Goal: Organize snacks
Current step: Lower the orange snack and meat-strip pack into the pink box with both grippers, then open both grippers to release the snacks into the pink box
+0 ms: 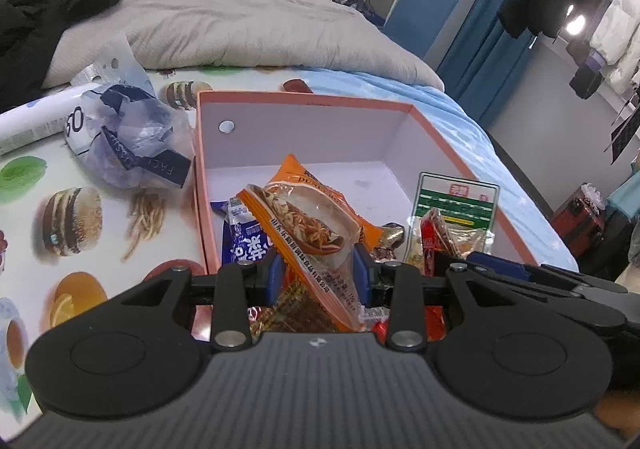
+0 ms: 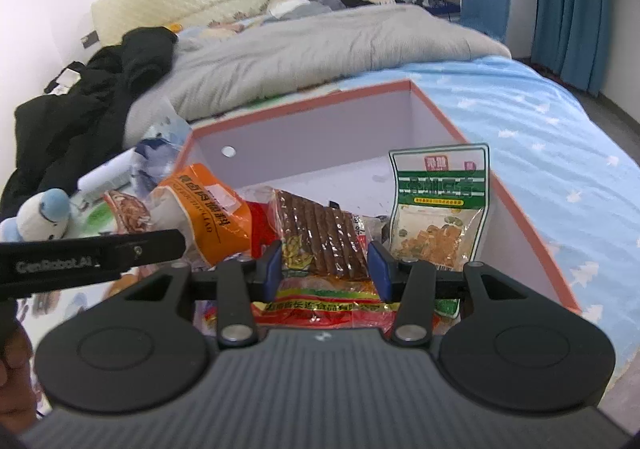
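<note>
- Over the near end of the pink-rimmed box [image 1: 416,117], you carry two snack packets, one in each claw, so both can go in with the ones already lying there.
- Your left claw [image 1: 319,273] stands partly closed, its blue pads pressed on the sides of an orange-edged clear noodle packet [image 1: 308,225]; the packet sticks out tilted ahead of the pads, over the box's near left corner.
- Your right claw [image 2: 326,264] is likewise partly closed, gripping a red-and-yellow packet of brown strips [image 2: 320,237] low down, so its clear upper half stands free above the pads.
- Both claws point forward and downward into the box, side by side; the left one's arm shows as a black bar at the left of the right wrist view.
- Inside, a blue-and-white packet [image 1: 244,241] lies near the left wall, and a green-labelled pouch [image 2: 440,205] leans upright at the right wall; the far half of the floor is bare.
- Beside the box on the left, a crumpled plastic bag [image 1: 128,137] rests on the food-print cloth [image 1: 80,209]; you probably need not touch it.
</note>
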{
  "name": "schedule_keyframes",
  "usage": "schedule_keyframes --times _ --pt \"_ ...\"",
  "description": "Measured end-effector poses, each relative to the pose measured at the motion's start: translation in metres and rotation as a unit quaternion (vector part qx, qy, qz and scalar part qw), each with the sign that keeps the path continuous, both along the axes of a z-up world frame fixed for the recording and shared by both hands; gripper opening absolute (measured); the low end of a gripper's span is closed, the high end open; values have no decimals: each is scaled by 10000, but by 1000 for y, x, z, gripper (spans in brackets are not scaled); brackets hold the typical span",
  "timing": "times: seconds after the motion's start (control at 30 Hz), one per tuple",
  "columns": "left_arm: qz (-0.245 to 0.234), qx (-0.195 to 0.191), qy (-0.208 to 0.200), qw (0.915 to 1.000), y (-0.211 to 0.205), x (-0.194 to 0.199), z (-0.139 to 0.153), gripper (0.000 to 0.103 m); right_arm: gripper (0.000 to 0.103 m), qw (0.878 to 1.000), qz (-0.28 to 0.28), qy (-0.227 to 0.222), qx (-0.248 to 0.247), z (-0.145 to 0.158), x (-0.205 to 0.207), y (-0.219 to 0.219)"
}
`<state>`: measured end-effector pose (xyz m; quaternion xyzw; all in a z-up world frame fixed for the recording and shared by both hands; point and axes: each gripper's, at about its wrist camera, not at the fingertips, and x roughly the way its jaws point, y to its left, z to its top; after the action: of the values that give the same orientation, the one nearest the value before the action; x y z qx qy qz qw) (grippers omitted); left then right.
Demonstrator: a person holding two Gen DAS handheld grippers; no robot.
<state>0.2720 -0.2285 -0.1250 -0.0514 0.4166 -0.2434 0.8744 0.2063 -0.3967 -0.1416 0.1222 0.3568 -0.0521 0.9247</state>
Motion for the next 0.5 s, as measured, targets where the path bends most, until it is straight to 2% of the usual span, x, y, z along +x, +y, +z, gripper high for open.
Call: schedule_keyframes --times 0.07,0.2,0.27,0.4,0.5 --pt "33 -31 45 10000 -1 7 -3 40 49 10000 -18 90 19 -7 7 -5" --pt "32 191 -212 9996 -9 6 1 41 49 9998 -6 205 1 -15 14 -7" --pt "53 146 -122 9998 -8 7 2 42 50 9997 11 242 27 -17 15 -7" --pt "134 225 -167 9995 -5 0 11 51 59 9996 -25 266 77 -12 12 -6" --pt "152 206 -247 9994 1 -10 23 52 59 9998 -49 161 96 -4 6 -7"
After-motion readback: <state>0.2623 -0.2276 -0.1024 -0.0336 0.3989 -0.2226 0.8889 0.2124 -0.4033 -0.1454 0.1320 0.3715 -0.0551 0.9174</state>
